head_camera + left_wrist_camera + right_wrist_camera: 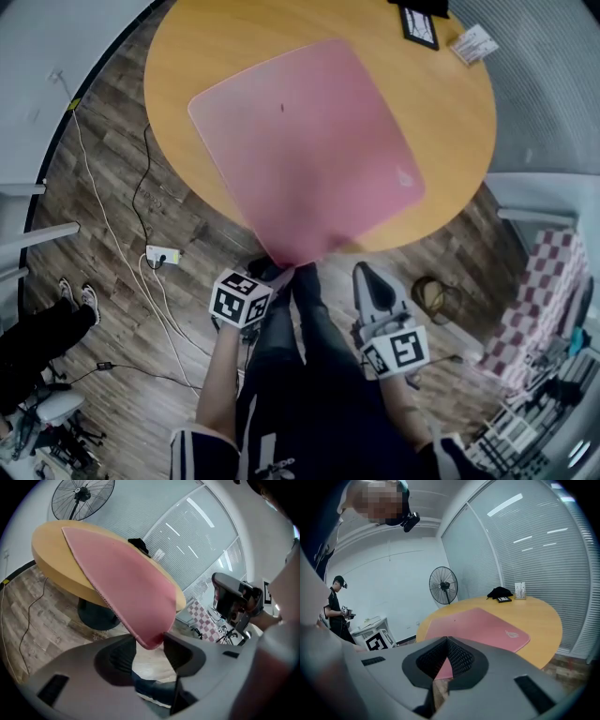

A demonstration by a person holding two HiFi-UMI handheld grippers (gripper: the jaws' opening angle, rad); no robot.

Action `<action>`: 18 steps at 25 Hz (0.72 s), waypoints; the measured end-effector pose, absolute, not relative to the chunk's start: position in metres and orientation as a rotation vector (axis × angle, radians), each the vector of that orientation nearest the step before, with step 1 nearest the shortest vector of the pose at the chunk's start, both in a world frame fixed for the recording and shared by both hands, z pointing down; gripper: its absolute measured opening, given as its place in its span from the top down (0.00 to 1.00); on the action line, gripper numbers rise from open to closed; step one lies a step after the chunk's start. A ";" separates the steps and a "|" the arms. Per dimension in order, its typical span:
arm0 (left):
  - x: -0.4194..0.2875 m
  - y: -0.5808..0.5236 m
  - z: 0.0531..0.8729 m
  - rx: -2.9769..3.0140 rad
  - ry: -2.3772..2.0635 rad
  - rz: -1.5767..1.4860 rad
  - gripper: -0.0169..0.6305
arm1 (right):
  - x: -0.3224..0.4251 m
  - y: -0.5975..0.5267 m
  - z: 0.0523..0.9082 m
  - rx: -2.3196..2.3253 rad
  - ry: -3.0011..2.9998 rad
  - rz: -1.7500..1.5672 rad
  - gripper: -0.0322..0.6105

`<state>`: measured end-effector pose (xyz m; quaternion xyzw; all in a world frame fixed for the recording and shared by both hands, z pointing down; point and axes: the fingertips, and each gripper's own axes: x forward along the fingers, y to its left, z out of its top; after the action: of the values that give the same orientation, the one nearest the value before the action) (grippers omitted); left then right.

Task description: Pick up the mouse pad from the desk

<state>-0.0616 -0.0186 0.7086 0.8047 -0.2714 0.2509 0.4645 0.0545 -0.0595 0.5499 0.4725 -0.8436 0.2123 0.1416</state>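
Observation:
A pink mouse pad (305, 150) lies on the round wooden table (450, 122), and its near corner hangs over the table's edge toward me. My left gripper (281, 274) is at that overhanging corner. In the left gripper view the pad (122, 578) tapers down into the gap between the wide-apart jaws of the left gripper (150, 644), which is open. My right gripper (364, 274) hangs just off the table's near edge, to the right of the corner. Its jaws meet at the tips, so the right gripper (447, 640) is shut on nothing, with the pad (487, 627) beyond it.
A black frame (419, 23) and a white card (473, 44) sit at the table's far side beside a black bundle (500, 592). A power strip (161, 255) with cables lies on the wood floor at left. A standing fan (444, 585) and a person (337, 606) are farther off.

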 end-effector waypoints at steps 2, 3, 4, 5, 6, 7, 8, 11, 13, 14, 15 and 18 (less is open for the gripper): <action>-0.063 -0.020 0.708 1.973 -0.666 0.596 0.72 | 0.054 -0.059 0.550 1.366 -2.433 0.615 0.95; -0.065 -0.022 0.707 1.971 -0.675 0.577 0.72 | 0.053 -0.059 0.550 1.369 -2.432 0.619 0.95; -0.068 -0.025 0.706 1.970 -0.688 0.560 0.72 | 0.052 -0.060 0.550 1.370 -2.432 0.621 0.95; -0.071 -0.027 0.704 1.969 -0.698 0.547 0.72 | 0.052 -0.060 0.550 1.371 -2.431 0.620 0.95; -0.072 -0.030 0.703 1.969 -0.701 0.540 0.72 | 0.052 -0.061 0.550 1.372 -2.429 0.617 0.95; -0.073 -0.031 0.701 1.969 -0.697 0.540 0.72 | 0.053 -0.061 0.550 1.373 -2.427 0.612 0.95; -0.072 -0.032 0.701 1.970 -0.690 0.545 0.72 | 0.054 -0.062 0.550 1.375 -2.426 0.607 0.95; -0.073 -0.031 0.701 1.974 -0.682 0.553 0.75 | 0.054 -0.064 0.550 1.381 -2.414 0.615 0.95; -0.074 -0.031 0.700 1.973 -0.693 0.535 0.80 | 0.055 -0.066 0.550 1.381 -2.409 0.611 0.95; -0.074 -0.031 0.699 1.978 -0.700 0.526 0.82 | 0.055 -0.066 0.550 1.380 -2.408 0.606 0.95; -0.074 -0.032 0.697 1.990 -0.705 0.521 0.84 | 0.056 -0.067 0.551 1.380 -2.407 0.603 0.95; -0.075 -0.034 0.688 2.042 -0.718 0.515 0.90 | 0.053 -0.071 0.552 1.382 -2.408 0.608 0.95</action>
<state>-0.0753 -0.0344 0.6882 0.8230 -0.2893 0.2075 0.4426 0.0530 -0.0711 0.5517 0.4807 -0.8377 0.2117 0.1494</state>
